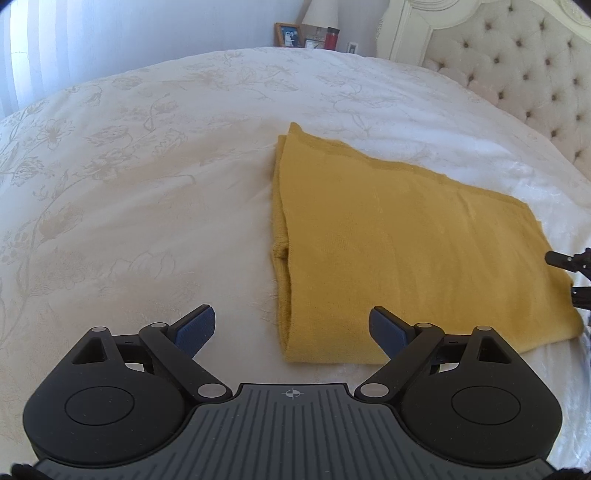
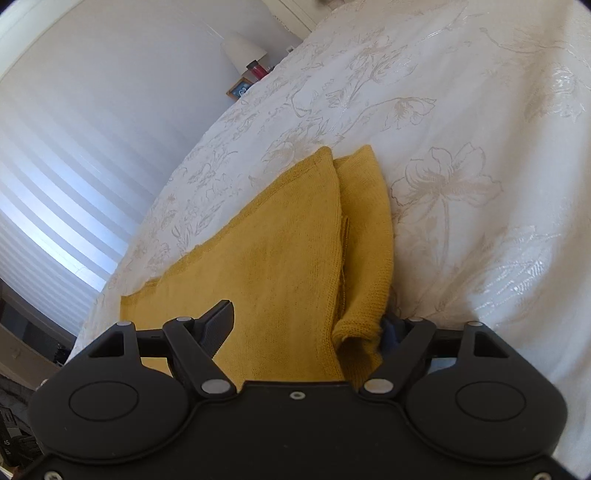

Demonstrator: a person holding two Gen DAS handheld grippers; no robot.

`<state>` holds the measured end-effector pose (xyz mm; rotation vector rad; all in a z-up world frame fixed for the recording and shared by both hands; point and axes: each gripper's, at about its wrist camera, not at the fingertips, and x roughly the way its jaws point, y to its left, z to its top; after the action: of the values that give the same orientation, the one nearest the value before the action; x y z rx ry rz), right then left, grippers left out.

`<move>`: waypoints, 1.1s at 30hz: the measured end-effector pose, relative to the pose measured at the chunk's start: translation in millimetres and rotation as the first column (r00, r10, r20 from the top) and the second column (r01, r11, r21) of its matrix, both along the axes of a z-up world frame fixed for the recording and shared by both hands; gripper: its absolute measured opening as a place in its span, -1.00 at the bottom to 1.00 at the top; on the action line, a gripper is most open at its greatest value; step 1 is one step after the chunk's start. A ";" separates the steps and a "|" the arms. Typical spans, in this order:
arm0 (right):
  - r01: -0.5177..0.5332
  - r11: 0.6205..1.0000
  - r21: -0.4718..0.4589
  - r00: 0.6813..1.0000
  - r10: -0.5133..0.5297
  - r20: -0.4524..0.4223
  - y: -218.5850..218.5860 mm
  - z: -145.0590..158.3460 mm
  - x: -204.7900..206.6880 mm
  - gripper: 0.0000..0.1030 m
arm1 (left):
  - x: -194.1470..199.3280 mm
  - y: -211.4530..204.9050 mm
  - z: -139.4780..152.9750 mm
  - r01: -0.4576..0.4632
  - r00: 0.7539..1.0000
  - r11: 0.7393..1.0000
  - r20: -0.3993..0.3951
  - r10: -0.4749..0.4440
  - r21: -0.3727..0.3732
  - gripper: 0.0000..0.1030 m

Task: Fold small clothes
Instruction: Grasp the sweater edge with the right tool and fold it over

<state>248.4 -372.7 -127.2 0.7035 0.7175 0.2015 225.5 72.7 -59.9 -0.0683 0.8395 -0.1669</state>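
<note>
A mustard-yellow knitted garment point(image 1: 388, 251) lies folded in a flat rectangle on the white flowered bedspread point(image 1: 140, 177). My left gripper point(image 1: 291, 321) hovers open over the garment's near left corner, its blue pads point(image 1: 195, 328) wide apart and holding nothing. The right gripper point(image 1: 570, 275) shows as black parts at the garment's right edge. In the right wrist view the garment point(image 2: 280, 258) runs between the jaws of my right gripper point(image 2: 306, 325), which stands wide. A curled cloth edge point(image 2: 360, 332) hides most of its right pad, and the left fingertip point(image 2: 221, 321) lies over the top layer without pinching.
A tufted cream headboard point(image 1: 524, 74) rises at the back right. Beyond the bed, a nightstand holds a photo frame point(image 1: 287, 35), a red bottle point(image 1: 331, 38) and a white lamp point(image 2: 242, 50). Bright window blinds point(image 2: 55, 192) line the wall.
</note>
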 end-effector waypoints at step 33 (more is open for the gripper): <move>-0.308 0.819 -0.483 0.951 0.264 -0.159 290.4 122.4 92.2 -0.54 | 13.5 93.3 -3.5 -0.071 0.997 0.987 -0.027 0.068 -0.144 0.78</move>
<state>340.7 -82.3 -4.8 0.0961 0.9130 0.2478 238.9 166.0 -63.4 -0.2357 0.8453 -0.1617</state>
